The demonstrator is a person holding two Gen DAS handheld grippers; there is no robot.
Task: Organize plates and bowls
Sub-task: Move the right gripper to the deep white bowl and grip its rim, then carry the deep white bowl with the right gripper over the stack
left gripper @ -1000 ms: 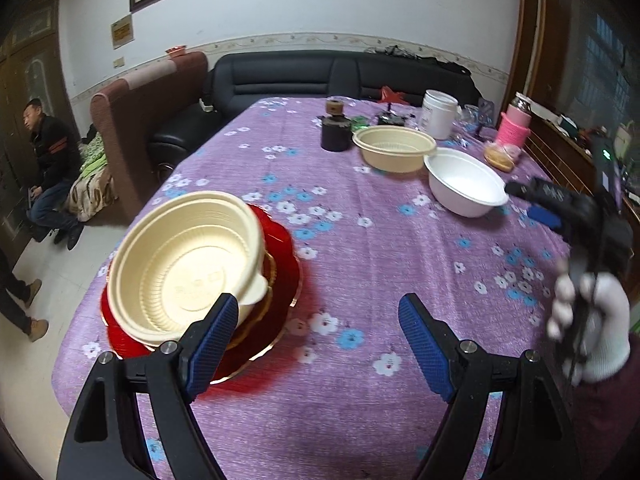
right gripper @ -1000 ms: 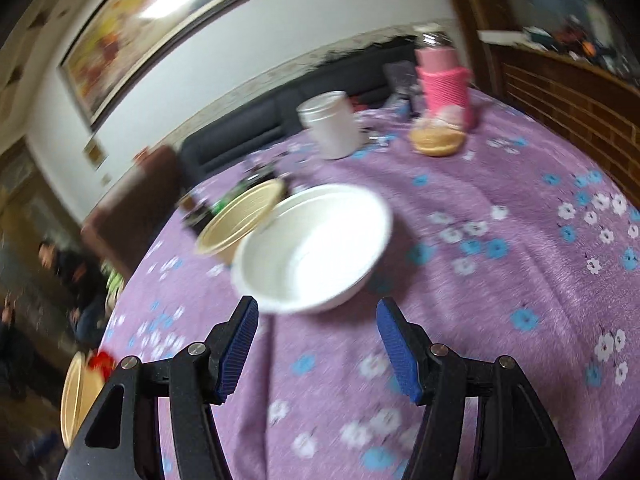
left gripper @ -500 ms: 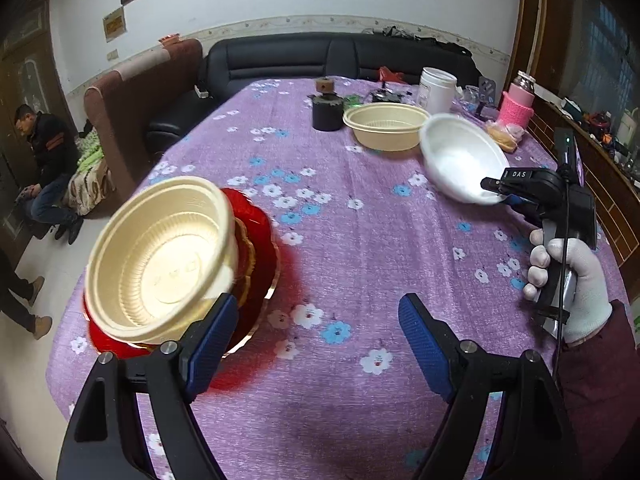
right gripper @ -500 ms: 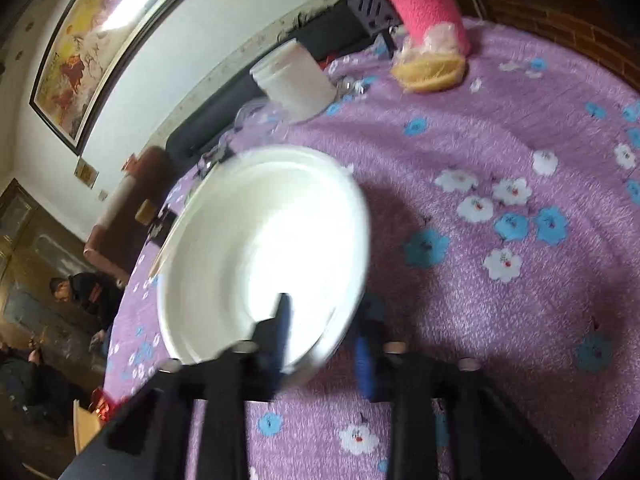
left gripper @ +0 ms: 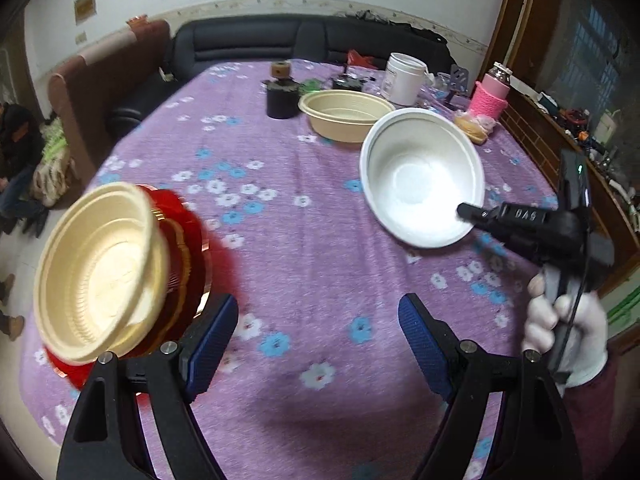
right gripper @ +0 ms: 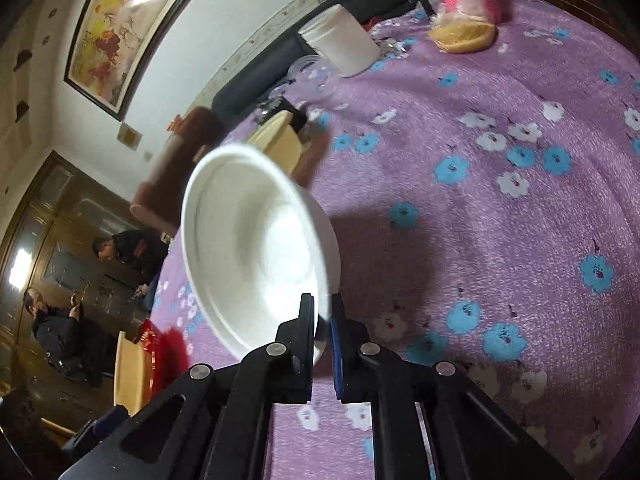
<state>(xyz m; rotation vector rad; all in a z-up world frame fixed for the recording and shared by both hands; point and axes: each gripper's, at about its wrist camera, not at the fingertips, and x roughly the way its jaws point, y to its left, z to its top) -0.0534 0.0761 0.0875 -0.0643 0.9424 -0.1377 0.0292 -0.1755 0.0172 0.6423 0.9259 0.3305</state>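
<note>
The right gripper point(right gripper: 323, 326) is clamped on the near rim of a round white foam bowl point(right gripper: 256, 256), one finger inside the wall and one outside, with almost no gap between the blue pads. The bowl is tipped up on edge so that its hollow faces left and its far rim is off the purple cloth with blue and white flowers point(right gripper: 500, 200) covering the table. In the left wrist view the same white bowl point(left gripper: 420, 176) sits on the right half of the table, with the black right gripper point(left gripper: 472, 212) biting its near right edge and a hand in a white glove point(left gripper: 568, 324) holding the handle below it.

The left gripper point(left gripper: 318, 336) stands wide open above the near part of the cloth, with only cloth between its fingers. Just to the left of its left finger point(left gripper: 210, 340) lies a stack at the near left edge of the table: a cream plastic bowl with a ribbed inside point(left gripper: 100, 280) resting on a glossy red plate with a gold rim point(left gripper: 188, 248). The stack is blurred.

Far on the table, just beyond the white bowl, sits a second cream plastic bowl point(left gripper: 346, 116). Behind it are a white tub point(left gripper: 402, 78), a dark pot point(left gripper: 282, 100) and a bottle in a pink knitted sleeve point(left gripper: 490, 96)
</note>
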